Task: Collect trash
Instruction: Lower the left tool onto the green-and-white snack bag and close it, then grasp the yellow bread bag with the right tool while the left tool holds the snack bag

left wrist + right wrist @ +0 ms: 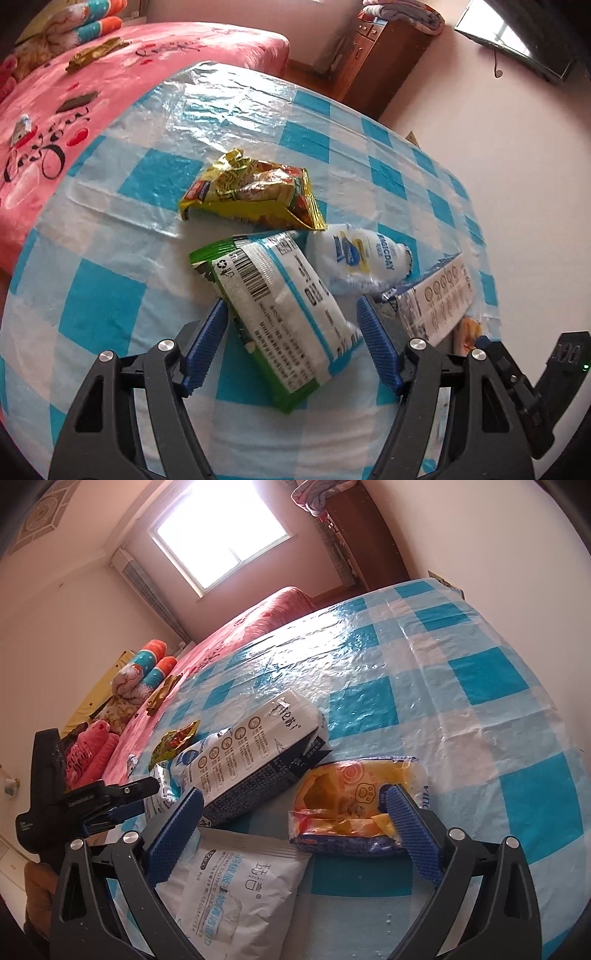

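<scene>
In the left wrist view my left gripper (291,317) is open, its blue fingers on either side of a green-and-white wrapper (280,314) lying on the blue checked tablecloth (110,295). Beyond it lie a yellow snack bag (255,192), a crumpled white pouch (358,258) and a white carton (436,299). In the right wrist view my right gripper (295,805) is open, with a white wipes packet (236,890) between its fingers. An orange-yellow wrapper (354,805) lies by the right finger, the white carton (255,753) by the left one.
A bed with a pink blanket (55,122) stands to the left of the table, with wrappers on it. Rolled bedding (147,672) lies at its head. A brown cabinet (376,48) stands by the far wall. The left gripper (92,801) shows in the right wrist view.
</scene>
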Demonstrator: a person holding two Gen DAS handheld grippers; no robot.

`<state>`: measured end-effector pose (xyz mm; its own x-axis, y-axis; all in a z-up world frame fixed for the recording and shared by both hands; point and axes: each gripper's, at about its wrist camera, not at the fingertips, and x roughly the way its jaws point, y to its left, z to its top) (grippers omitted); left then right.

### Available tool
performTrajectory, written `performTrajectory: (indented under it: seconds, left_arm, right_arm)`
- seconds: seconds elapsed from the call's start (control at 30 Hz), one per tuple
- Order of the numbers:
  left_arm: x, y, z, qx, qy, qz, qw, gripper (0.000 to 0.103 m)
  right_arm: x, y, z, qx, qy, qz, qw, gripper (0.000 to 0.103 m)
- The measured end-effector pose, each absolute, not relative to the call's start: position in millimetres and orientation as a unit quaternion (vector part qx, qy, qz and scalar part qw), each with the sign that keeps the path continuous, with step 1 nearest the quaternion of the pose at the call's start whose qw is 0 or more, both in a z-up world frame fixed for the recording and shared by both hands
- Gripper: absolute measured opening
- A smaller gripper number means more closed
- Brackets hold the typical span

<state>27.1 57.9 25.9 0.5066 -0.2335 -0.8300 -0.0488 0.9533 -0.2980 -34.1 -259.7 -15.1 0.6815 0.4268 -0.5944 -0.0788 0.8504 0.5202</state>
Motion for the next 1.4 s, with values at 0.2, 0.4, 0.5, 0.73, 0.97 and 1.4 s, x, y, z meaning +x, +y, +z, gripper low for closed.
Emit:
performTrajectory:
  seconds: [0.2, 0.4, 0.5, 0.73, 0.97, 1.4]
  left_arm:
    - [34.5, 48.0, 20.2, -0.102, 0.493, -0.024, 0.864, 0.072]
    - [31.6, 45.3, 20.0, -0.076, 0.49, -0.018, 0.868, 0.062]
    - [27.9, 44.5, 20.8, -0.076, 0.489, -0.027, 0.869, 0.053]
    - [22.1, 44.2, 21.1, -0.076, 0.486, -0.048, 0.869, 0.045]
    - [11.8, 48.4, 21.8, -0.071, 0.484, -0.066, 0.87, 0.043]
    - [0.3, 57.5, 20.3, -0.075, 0.487, -0.094, 0.865, 0.042]
  right_arm:
    - [-31.4, -252.6, -13.4, 0.176, 0.386, 0.123, 0.897, 0.098]
    - [-26.6, -253.5, -14.1, 0.145, 0.395, 0.09, 0.903, 0.098]
    - [-24.8, -255.8, -14.2, 0.129, 0.401, 0.076, 0.904, 0.098]
    - [-24.1, -284.6, -13.7, 0.193, 0.401, 0.115, 0.888, 0.098]
    - [-23.7, -292.3, -12.9, 0.166, 0.402, 0.076, 0.897, 0.098]
    - [-28.8, -322.9, -3.4, 0.161, 0.395, 0.052, 0.903, 0.098]
